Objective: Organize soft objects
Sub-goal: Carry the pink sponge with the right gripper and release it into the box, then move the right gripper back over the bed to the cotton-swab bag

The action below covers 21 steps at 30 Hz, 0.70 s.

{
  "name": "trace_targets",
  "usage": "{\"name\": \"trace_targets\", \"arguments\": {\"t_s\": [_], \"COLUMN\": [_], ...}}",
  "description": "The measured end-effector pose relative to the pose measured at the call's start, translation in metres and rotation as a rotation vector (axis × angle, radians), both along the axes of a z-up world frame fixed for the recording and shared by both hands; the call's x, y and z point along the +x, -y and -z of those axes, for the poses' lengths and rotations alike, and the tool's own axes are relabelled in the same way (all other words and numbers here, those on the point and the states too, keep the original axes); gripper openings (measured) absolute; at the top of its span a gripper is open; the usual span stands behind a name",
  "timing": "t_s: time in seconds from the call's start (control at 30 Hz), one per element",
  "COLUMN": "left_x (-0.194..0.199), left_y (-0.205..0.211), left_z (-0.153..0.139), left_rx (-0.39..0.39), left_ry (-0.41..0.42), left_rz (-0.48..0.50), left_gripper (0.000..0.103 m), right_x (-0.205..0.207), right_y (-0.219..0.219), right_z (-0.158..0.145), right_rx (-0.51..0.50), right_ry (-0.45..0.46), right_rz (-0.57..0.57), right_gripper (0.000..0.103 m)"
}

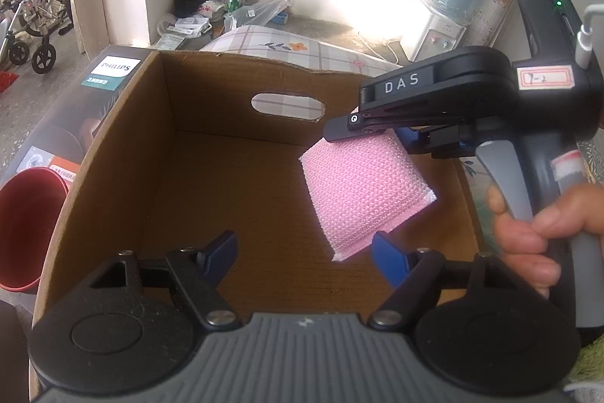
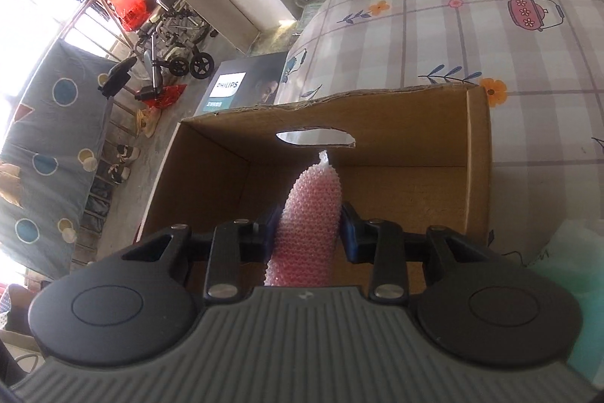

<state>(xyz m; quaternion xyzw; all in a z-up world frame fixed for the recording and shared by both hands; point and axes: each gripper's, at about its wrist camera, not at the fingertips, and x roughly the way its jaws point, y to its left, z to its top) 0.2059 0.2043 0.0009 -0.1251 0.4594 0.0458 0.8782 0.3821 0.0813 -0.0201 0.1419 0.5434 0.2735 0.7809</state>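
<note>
Right hand-held gripper [image 2: 306,229] pinches the pink sponge [image 1: 364,191] edgewise over the cardboard box [image 1: 211,82]; left hand-held gripper [image 1: 304,252] hangs spread, empty. Looks light and squashy; a mid-body hold suits it.

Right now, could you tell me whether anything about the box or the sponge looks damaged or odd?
The cardboard box has a ragged, torn far rim and a roughly torn handle hole. The pink sponge, clamped in the right gripper, looks intact.
</note>
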Motion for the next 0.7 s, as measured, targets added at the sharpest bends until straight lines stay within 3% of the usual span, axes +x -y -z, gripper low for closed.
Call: {"name": "trace_targets", "arguments": {"t_s": [0.13, 0.3, 0.57, 0.7], "left_x": [0.009, 0.005, 0.032, 0.057], "left_y": [-0.008, 0.005, 0.020, 0.027], "left_z": [0.014, 0.020, 0.031, 0.043], "left_rx": [-0.006, 0.022, 0.045, 0.039], "left_ry": [-0.049, -0.074, -0.138, -0.205], "left_rz": [0.002, 0.026, 0.063, 0.074], "left_gripper": [0.064, 0.051, 0.044, 0.040], "right_x": [0.001, -0.007, -0.050, -0.085], "right_y": [-0.011, -0.006, 0.065, 0.113], "right_z": [0.002, -0.015, -0.061, -0.063], "right_rx": [-0.080, -0.104, 0.089, 0.176], "right_ry": [0.055, 0.160, 0.274, 0.286], "right_rz": [-0.042, -0.044, 0.030, 0.082], "right_gripper": [0.038, 0.046, 0.048, 0.049]}}
